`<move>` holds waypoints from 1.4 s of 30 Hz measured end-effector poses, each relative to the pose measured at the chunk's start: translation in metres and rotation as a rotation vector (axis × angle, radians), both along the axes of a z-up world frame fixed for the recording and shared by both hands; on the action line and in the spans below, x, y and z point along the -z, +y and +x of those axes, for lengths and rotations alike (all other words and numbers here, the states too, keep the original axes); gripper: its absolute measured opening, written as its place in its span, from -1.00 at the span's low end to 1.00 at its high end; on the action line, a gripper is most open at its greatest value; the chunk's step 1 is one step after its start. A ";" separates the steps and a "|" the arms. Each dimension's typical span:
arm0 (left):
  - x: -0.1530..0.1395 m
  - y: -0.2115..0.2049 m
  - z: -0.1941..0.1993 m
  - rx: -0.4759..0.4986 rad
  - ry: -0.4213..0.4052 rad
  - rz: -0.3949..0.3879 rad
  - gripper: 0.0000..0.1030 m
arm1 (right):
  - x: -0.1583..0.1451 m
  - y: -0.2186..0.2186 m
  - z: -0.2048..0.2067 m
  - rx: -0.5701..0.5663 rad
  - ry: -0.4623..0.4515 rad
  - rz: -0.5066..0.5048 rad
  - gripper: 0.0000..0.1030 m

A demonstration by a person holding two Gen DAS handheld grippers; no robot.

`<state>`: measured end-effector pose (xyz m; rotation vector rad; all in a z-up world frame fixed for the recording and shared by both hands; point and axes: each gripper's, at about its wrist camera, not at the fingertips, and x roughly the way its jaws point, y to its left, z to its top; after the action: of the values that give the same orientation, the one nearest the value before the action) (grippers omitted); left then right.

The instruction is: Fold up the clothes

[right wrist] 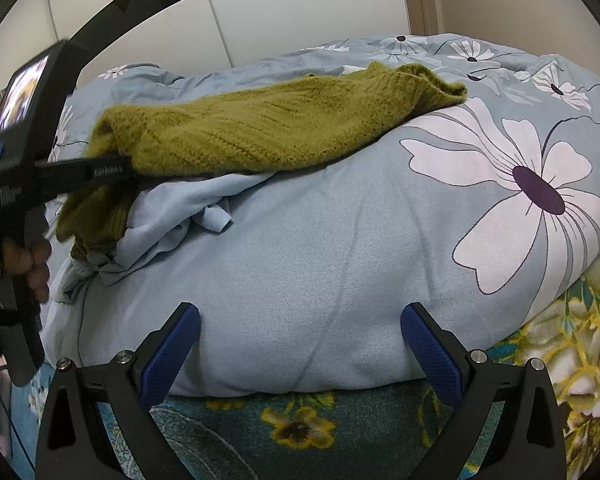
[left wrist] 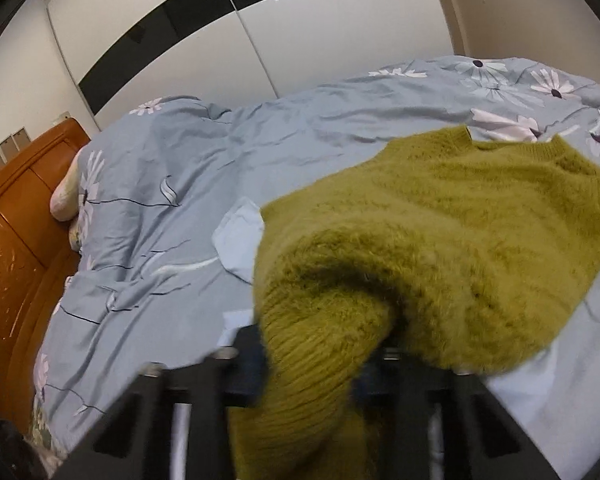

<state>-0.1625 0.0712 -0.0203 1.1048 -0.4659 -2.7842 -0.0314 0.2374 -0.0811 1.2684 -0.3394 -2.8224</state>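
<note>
Sweater: the olive knit sweater [left wrist: 440,216] lies spread on the duvet [right wrist: 300,280] near the bed's front edge, one ribbed end lifted.
Left hand-held gripper [right wrist: 116,170]: clamped on that ribbed end.
Right hand-held gripper [right wrist: 300,344]: jaws wide, holding nothing, at the front edge.
Risk: fuzzy knit may slip; the blue garment [right wrist: 188,204] beneath may drag along.

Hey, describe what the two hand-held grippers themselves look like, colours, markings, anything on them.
The right hand-held gripper has black angular arms, silver screws and blue textured pads. The left hand-held gripper is black too, with small white lettering on its finger, a lit screen on the body and a blue button. The hand on its handle wears a dark fuzzy sleeve.
</note>
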 end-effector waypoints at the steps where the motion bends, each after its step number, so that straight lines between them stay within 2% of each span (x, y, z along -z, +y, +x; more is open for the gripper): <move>1: -0.011 -0.001 0.004 -0.004 0.024 0.024 -0.55 | 0.000 0.000 0.000 0.000 0.000 0.000 0.96; 6: -0.085 -0.009 0.038 0.015 0.107 0.142 -0.65 | -0.004 0.005 0.002 0.018 0.009 -0.018 0.96; 10: -0.140 -0.006 0.101 0.095 0.152 0.145 -0.66 | -0.023 0.028 0.014 0.110 0.065 -0.069 0.96; 12: -0.154 -0.004 0.141 0.140 0.153 0.104 -0.66 | -0.031 0.040 0.028 0.138 0.075 -0.110 0.96; 15: -0.149 -0.008 0.200 0.205 0.102 0.017 -0.66 | -0.043 0.057 0.056 0.159 0.067 -0.185 0.96; 18: -0.127 -0.017 0.247 0.229 -0.034 0.023 -0.66 | -0.055 0.074 0.085 0.181 0.059 -0.260 0.96; 21: -0.104 -0.016 0.292 0.251 -0.159 0.060 -0.66 | -0.066 0.091 0.113 0.202 0.051 -0.335 0.96; 25: -0.091 0.003 0.346 0.308 -0.242 0.130 -0.66 | -0.083 0.104 0.157 0.218 0.014 -0.404 0.96; 29: -0.089 0.032 0.383 0.399 -0.317 0.222 -0.66 | -0.102 0.111 0.198 0.207 -0.015 -0.421 0.96; 34: -0.100 0.064 0.390 0.446 -0.359 0.385 -0.66 | -0.133 0.115 0.251 0.190 -0.006 -0.388 0.96; 38: -0.095 0.095 0.374 0.446 -0.414 0.442 -0.65 | -0.151 0.125 0.287 0.216 0.009 -0.362 0.96; 42: -0.085 0.119 0.360 0.413 -0.508 0.435 -0.55 | -0.167 0.135 0.318 0.239 0.027 -0.335 0.96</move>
<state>0.1977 0.1904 0.0643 2.0471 -0.1299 -3.0125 0.2865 0.3724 0.0856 1.1849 -0.9744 -2.7970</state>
